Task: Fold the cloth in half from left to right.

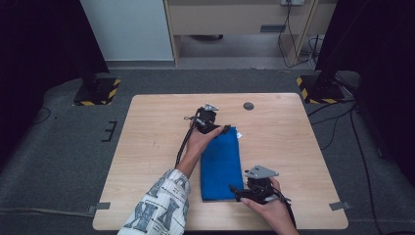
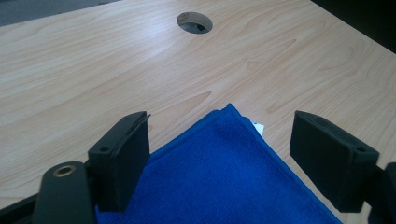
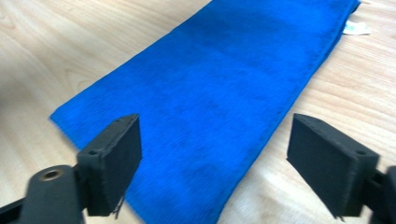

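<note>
Here, label by label:
Left gripper [image 1: 221, 129]: jaws spread wide, at the far corner of the towel, forearm reaching diagonally across.
Right gripper [image 1: 236, 190]: jaws apart, at the near end.
Blue folded towel [image 1: 221, 164]: flat on the wooden table [image 1: 147, 147], between both grippers.

Towel [image 1: 221, 165] was solid bright blue, fine terry texture, small white tag [image 3: 355, 28] at one edge. Table [image 1: 156, 132] was pale wood, light grain pattern, dark round hole [image 1: 248, 105] toward 12 o'clock. Left gripper [image 1: 226, 129] and right gripper [image 1: 233, 189] were black, matte black pads [image 2: 122, 158], grey plate on top of each. Sleeve [image 1: 159, 208] at 7 o'clock was white with dark blue-grey block print. Floor [image 1: 63, 147] was grey carpet; yellow-black hazard stripes on stand bases [image 1: 97, 92] at 10 and 2 o'clock.
</note>
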Motion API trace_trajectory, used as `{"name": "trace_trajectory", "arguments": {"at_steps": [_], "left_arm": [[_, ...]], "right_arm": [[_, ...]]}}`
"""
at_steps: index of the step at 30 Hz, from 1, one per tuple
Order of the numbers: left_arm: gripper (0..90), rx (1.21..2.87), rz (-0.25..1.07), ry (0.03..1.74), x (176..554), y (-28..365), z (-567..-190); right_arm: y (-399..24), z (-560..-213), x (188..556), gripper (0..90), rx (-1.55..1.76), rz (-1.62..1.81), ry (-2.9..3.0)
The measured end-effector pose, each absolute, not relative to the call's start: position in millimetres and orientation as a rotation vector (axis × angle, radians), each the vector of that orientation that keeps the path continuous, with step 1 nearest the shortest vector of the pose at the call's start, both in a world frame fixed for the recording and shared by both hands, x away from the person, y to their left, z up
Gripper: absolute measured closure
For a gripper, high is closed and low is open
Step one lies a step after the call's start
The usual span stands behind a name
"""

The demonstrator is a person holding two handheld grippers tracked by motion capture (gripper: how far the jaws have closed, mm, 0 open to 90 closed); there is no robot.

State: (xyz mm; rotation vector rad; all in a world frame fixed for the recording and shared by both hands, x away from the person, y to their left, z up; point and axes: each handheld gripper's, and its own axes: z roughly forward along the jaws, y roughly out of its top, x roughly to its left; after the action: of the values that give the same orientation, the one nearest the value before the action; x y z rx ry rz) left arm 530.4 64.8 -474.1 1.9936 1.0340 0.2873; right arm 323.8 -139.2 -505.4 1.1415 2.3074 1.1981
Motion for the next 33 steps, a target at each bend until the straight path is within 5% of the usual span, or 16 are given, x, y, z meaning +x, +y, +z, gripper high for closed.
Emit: {"name": "trace_trajectory", "arguments": {"at_steps": [16,33], "left_arm": [[5.8,2.012,0.304,1.027,500,100,-475],[6.2,2.038,0.368,1.044,486,121,-471]], "right_arm": [[-140,-500,372,10.2,1.099,1.196,2.323],[-135,-487,426,23.1,1.142,1.159,2.319]]}}
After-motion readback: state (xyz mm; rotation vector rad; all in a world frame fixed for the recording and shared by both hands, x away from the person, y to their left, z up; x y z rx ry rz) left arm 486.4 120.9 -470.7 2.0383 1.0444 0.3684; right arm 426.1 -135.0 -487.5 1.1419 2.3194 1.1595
